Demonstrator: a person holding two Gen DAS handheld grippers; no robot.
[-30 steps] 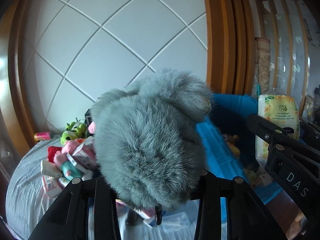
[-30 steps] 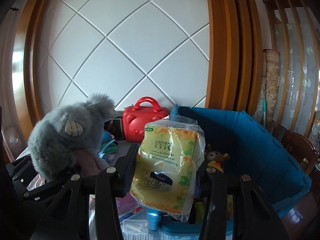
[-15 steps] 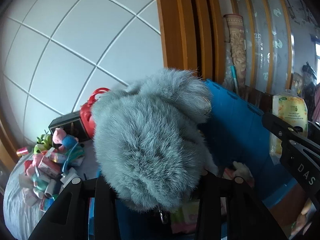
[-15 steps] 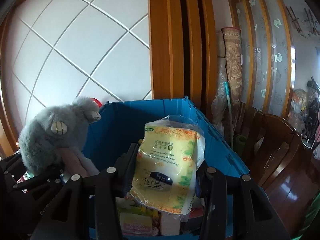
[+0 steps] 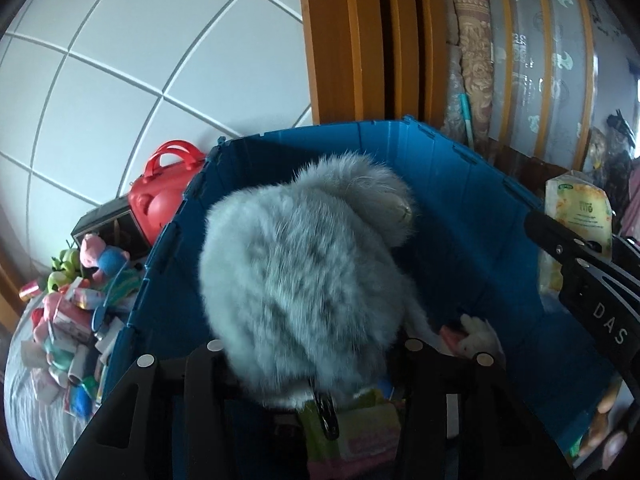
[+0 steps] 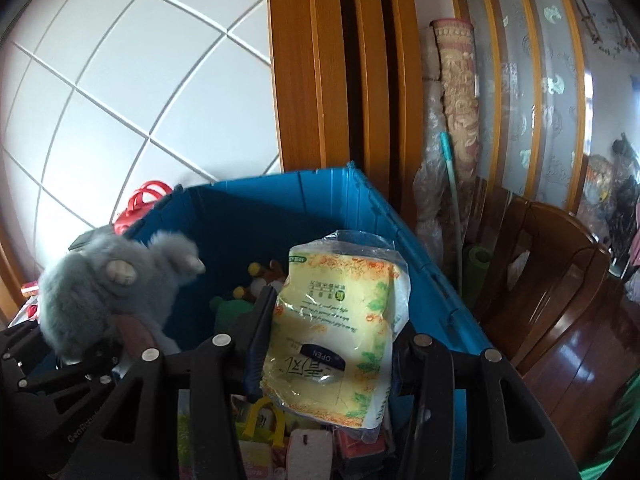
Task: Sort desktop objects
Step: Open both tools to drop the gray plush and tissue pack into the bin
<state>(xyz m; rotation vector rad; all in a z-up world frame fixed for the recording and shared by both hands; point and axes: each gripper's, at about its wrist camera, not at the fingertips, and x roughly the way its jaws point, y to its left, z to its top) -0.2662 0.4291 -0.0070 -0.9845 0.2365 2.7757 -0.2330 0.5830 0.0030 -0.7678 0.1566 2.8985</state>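
My left gripper is shut on a grey furry plush toy and holds it over the open blue bin. The same plush shows at the left of the right wrist view. My right gripper is shut on a yellow tissue pack and holds it above the bin. The pack also shows at the right edge of the left wrist view. The bin holds small plush toys and packets.
A pile of small toys and packets lies on the grey tablecloth left of the bin. A red case stands behind it by the white wall. A wooden chair and rolled mats stand to the right.
Both grippers have swung right and moved over the blue bin with their loads. The toy pile has slid to the far left of the left wrist view.
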